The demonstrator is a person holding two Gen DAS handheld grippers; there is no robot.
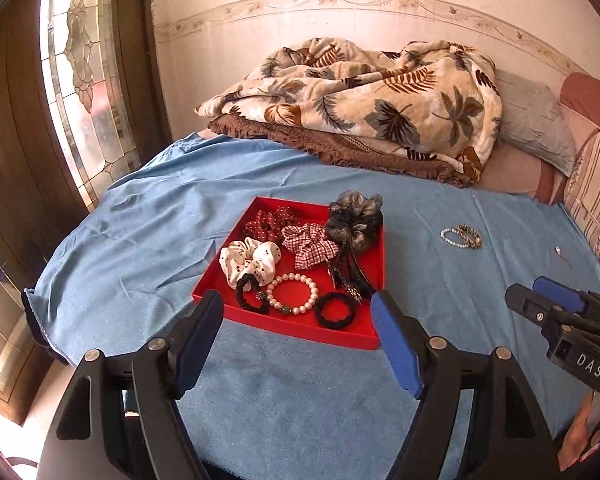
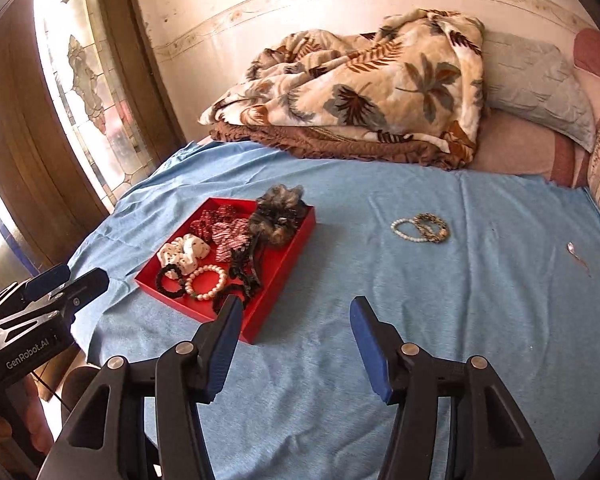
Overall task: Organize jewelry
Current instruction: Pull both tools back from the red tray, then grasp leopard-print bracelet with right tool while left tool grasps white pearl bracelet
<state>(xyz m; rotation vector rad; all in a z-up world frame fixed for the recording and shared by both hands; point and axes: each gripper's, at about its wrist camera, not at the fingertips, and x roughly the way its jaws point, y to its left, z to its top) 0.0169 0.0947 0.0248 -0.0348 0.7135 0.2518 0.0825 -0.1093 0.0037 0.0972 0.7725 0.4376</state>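
Jewelry and hair ties lie partly sorted on a blue cloth (image 2: 340, 360) spread over a bed. Most pieces sit in a shallow red tray (image 1: 374, 272): a white pearl bracelet (image 1: 293, 294) near the front, black hair ties (image 1: 336, 310) on either side of it, a white dotted scrunchie (image 1: 248, 261), a red dotted one (image 1: 269, 222), a checked one (image 1: 310, 246) and a grey ruffled scrunchie (image 1: 354, 216) propped against the tray's far right wall. Outside the tray, well apart to its right, two bracelets (image 2: 420, 228) lie touching on the cloth, one of pale beads and one darker and gold-toned. Farther right rests a small silver piece (image 2: 571, 247), too small to identify.

The left gripper (image 1: 298, 308) hangs just before the tray's near edge, level and pointed at it, its blue-padded jaws spread wide and empty. The right gripper (image 2: 296, 312) is held beside it over bare cloth, aimed toward the loose bracelets, jaws likewise spread wide with nothing between them. Both are raised off the cloth, touching nothing.

A leaf-patterned blanket (image 1: 380, 96) is heaped by the wall.
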